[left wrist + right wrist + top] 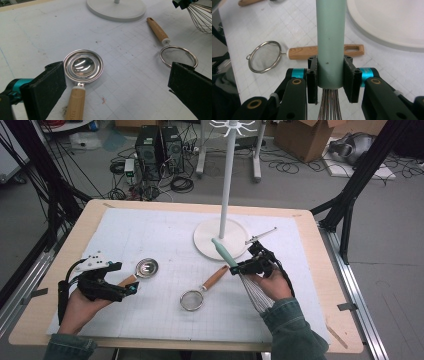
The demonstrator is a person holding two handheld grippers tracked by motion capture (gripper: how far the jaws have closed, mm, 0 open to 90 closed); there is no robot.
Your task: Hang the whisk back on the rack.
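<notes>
two tools at work. right tool (330,82) pinching whisk (330,42) by mint handle just above wires, handle end aimed at hook stand (220,236), likely for hanging. left tool (112,85) spread, idle over measuring spoon (82,66) on counter (150,235); strainer (200,292) between them.

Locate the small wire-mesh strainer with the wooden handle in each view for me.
High view: wire-mesh strainer at table centre, near the front.
Left gripper view: right of centre, by the right jaw.
Right gripper view: left of centre, behind the whisk handle.
Shared landmark: white round stand base.
</notes>
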